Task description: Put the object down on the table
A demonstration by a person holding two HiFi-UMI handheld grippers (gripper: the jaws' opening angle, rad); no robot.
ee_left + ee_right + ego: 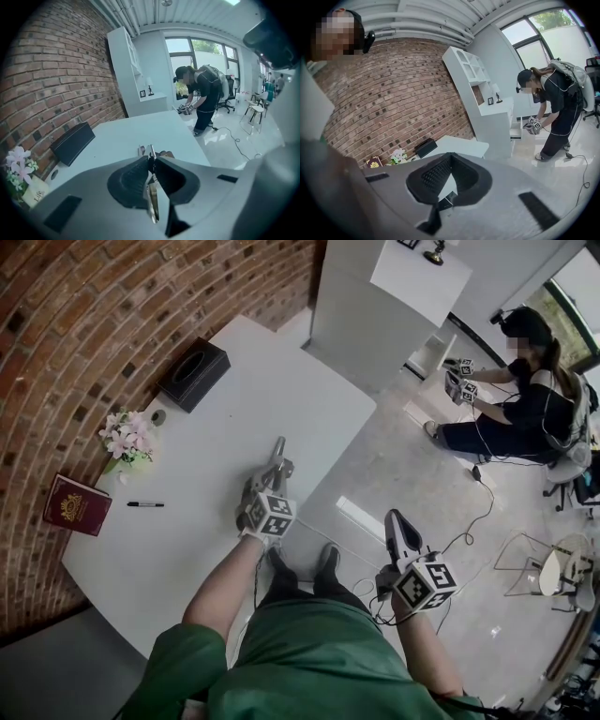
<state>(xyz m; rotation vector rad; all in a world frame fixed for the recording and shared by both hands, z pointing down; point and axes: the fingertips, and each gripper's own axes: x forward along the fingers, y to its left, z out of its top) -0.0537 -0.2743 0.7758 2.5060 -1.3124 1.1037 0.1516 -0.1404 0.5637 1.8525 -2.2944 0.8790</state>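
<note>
left gripper (278,448) over the white counter (234,399), fingers almost together, pinching a thin silvery object (152,197) (not lying on the counter). right gripper (392,517) off the counter's edge, fingers together, empty.

A thin silvery metal object (152,202) hangs edge-on above the white table (136,131).
</note>
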